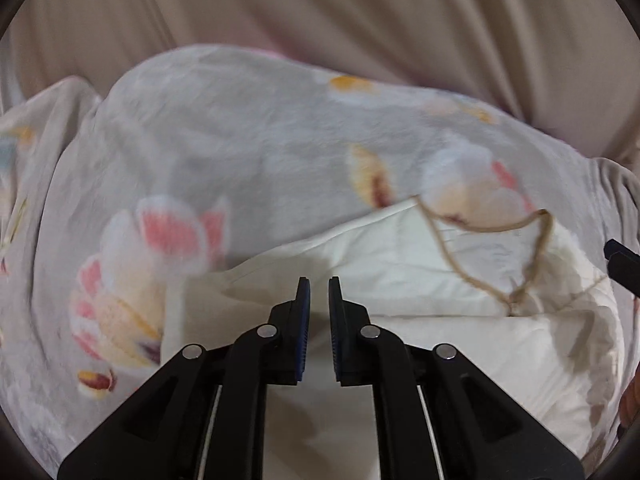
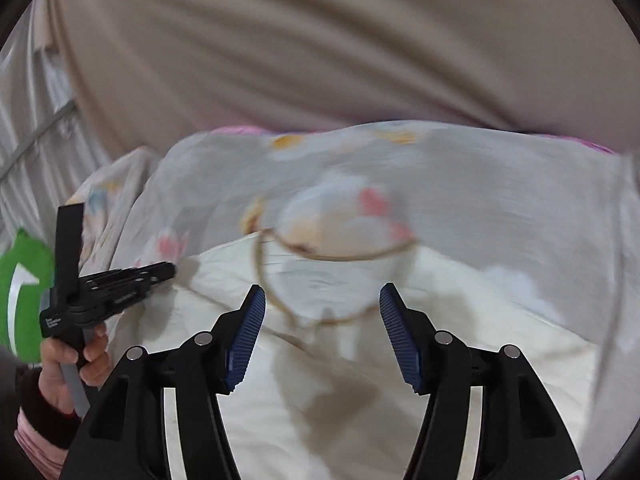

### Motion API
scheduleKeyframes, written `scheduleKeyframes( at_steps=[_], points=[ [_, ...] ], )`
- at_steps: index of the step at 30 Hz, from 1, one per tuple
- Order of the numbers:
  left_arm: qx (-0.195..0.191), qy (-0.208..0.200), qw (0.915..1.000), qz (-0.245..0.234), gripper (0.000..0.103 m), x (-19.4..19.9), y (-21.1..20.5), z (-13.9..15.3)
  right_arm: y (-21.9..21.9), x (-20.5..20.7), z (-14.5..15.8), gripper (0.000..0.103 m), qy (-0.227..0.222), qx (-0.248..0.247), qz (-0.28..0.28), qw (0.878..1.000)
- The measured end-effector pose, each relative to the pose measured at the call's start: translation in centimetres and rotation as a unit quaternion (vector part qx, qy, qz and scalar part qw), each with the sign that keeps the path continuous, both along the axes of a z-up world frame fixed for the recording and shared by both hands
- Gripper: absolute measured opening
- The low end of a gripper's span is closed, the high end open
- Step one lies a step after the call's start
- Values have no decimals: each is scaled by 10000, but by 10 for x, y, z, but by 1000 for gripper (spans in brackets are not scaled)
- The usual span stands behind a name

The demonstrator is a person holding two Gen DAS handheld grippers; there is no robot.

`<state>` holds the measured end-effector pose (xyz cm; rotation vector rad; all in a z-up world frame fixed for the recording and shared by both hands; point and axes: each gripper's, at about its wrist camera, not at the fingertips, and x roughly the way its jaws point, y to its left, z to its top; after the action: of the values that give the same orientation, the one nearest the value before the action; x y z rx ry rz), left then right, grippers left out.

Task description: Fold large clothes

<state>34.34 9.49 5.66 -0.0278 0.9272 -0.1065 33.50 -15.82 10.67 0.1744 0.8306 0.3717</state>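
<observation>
Your white garment (image 1: 460,344) lies across the lower centre and right of the left wrist view, on a floral bedspread (image 1: 224,152). Its tan-trimmed neckline (image 1: 480,248) sits right of centre, and a doubled edge runs across just beyond your left gripper (image 1: 319,280). It looks partly folded, so you seem to be between folds, about to pick a new hold.

The left gripper's jaws stand nearly together with a thin gap, and no cloth shows between them; it hovers over the garment's left edge. In the right wrist view your right gripper (image 2: 322,294) stands wide apart, empty, just short of the neckline (image 2: 320,256). At the lower left of that frame your left hand (image 2: 76,364) holds the other tool.

The next move probably calls for each gripper to close on a single layer at an edge or corner, then lift evenly; the soft bedspread could get pinched along with it.

A beige curtain (image 2: 320,48) fills the top of both frames. Both frames are blurred.
</observation>
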Motion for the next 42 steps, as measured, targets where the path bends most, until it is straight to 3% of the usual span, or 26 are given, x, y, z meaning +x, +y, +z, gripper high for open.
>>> scheduleKeyframes(
  at_steps=[4,7,9,10,11,12,15,16,18,20,21,23,25,28,30,33,37,39,42],
  points=[
    [49,261,9996,28,8,9,10,-33,68,42,-34,60,448,-13,215,9988],
    [244,46,9997,-29,8,7,7,-38,99,64,-63,60,819,-64,274,9962],
    [392,-87,9992,-44,8,4,3,-40,115,75,-88,53,1152,-173,417,9923],
    [396,-117,9991,-42,8,3,2,-40,121,70,-88,47,1010,-318,388,9936],
    [321,-123,9994,-38,8,3,4,-41,124,66,-83,14,827,-414,470,9946],
    [232,-134,9996,-38,8,4,7,-42,124,61,-77,4,668,-462,536,9953],
    [64,-167,9998,-33,8,4,10,-45,113,53,-62,2,129,-396,297,9987],
    [70,-173,9998,-30,8,3,9,-45,109,57,-69,2,204,-570,120,9981],
    [94,-184,9998,-37,8,4,8,-45,102,74,-97,0,890,-741,56,9933],
    [111,-213,9997,-27,8,3,8,-46,89,72,-85,2,740,-570,-251,9953],
    [125,-230,9997,-26,8,2,8,-46,86,65,-74,4,462,-535,-328,9970],
    [139,-258,9996,-16,8,2,8,-47,91,50,-52,6,58,-153,13,9999],
    [105,-290,9995,1,8,1,9,-47,112,40,-43,6,-8,-17,522,9986],
    [-102,-353,9993,41,11,0,15,-45,150,42,-60,6,191,-598,1050,9925],
    [-301,-417,9986,117,13,-3,21,-43,160,51,-85,0,577,-986,1009,9883],
    [-509,-348,9979,181,14,-2,29,-46,133,58,-87,0,769,-681,664,9925],
    [-542,-339,9978,196,15,0,30,-47,65,55,-88,0,887,-676,-406,9929],
    [-553,-365,9976,183,14,-1,30,-46,30,37,-79,3,795,-411,-806,9927],
    [-575,-404,9973,207,15,-11,36,-38,-26,-21,-52,10,478,116,-1022,9935]
  ],
)
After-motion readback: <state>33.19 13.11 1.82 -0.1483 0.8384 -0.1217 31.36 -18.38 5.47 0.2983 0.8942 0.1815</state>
